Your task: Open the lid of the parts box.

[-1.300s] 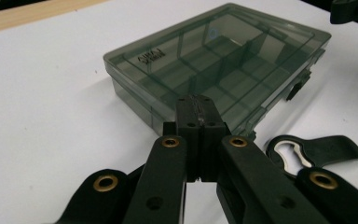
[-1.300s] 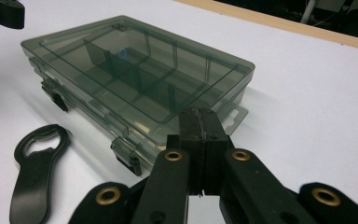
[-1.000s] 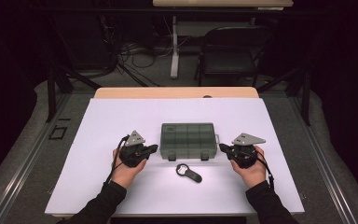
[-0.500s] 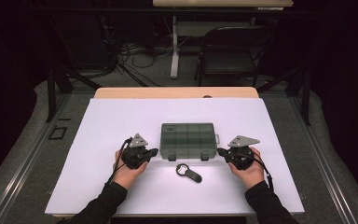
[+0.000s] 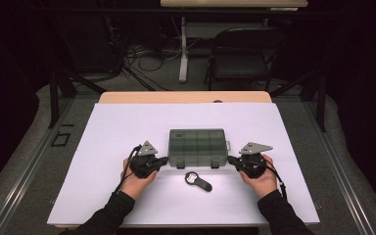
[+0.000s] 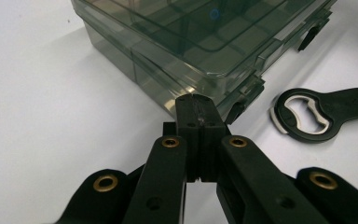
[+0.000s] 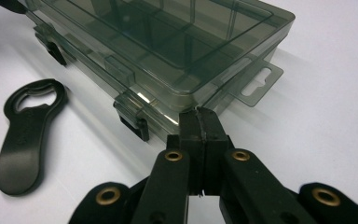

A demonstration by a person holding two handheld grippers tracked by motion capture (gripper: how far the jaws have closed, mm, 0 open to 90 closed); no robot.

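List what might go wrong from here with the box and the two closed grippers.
1. Both the left gripper and right gripper are shut, tips at the near corners of the smoky plastic box. Pushing could slide it across the smooth white table rather than work a latch.
2. The tips are blunt next to the small latches, so they may slip off.
3. The bottle opener lies loose just in front and could get knocked.

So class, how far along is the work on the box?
Barely begun. The box sits on the table with its lid down and both front latches fastened. In hand: the left gripper and right gripper, jaws shut, sit at its near corners. Left: opening it, probably. The bottle opener lies untouched.
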